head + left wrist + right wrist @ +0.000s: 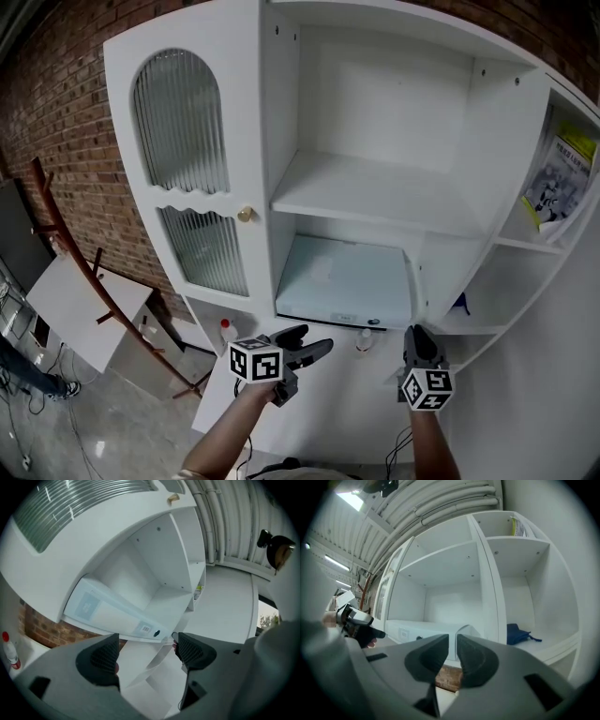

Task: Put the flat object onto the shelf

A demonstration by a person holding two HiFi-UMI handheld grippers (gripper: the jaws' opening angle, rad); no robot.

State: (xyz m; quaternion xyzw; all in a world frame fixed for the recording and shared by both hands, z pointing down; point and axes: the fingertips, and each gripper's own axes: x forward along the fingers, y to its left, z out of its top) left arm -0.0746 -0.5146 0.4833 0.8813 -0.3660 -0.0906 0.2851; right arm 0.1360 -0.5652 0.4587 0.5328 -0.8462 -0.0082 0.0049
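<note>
Holds the left gripper (pixel 314 343) level before the cabinet (pixel 265 141), jaws wide apart and empty. Finds the flat white box (pixel 342 281) lying on the lower middle shelf. Holds the right gripper (pixel 419 336) nearly closed, gripping nothing.

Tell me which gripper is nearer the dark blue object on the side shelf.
Right. The right gripper is just below the blue object; left gripper is farther left.

Bright even light, fisheye-warped dark edges
</note>
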